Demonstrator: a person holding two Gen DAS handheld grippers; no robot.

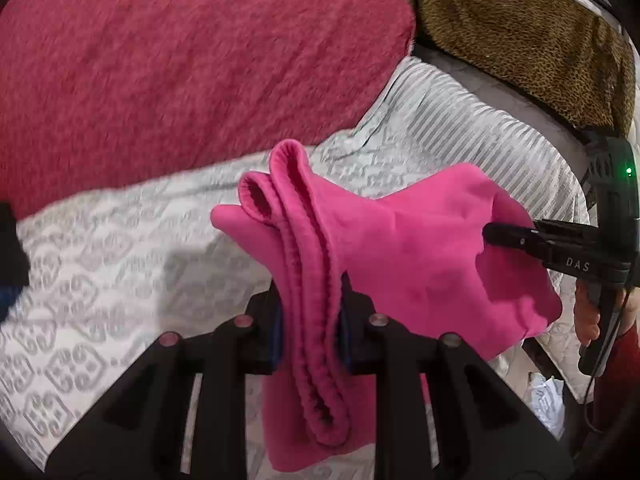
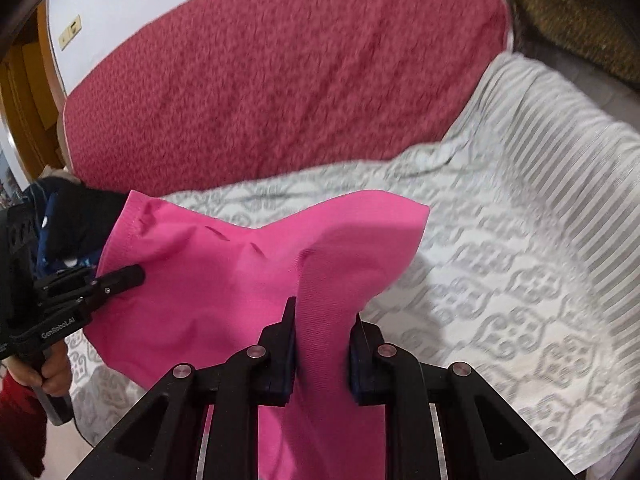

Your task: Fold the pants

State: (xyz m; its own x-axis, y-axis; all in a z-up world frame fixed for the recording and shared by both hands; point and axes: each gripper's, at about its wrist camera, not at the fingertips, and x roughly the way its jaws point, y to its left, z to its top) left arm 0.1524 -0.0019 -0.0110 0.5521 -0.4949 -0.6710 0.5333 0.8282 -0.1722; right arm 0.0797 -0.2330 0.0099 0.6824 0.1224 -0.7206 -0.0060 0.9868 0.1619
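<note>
Pants (image 1: 420,248): you are holding them bunched above the bed cover (image 1: 100,248), no fold showing yet.
Left gripper (image 1: 310,316): clenching the gathered waistband.
Right gripper (image 2: 324,344): pinching pink cloth.

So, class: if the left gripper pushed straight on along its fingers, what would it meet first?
Beyond the pink pants clamped in the left gripper, probably the patterned bedspread; depth is unclear.
</note>
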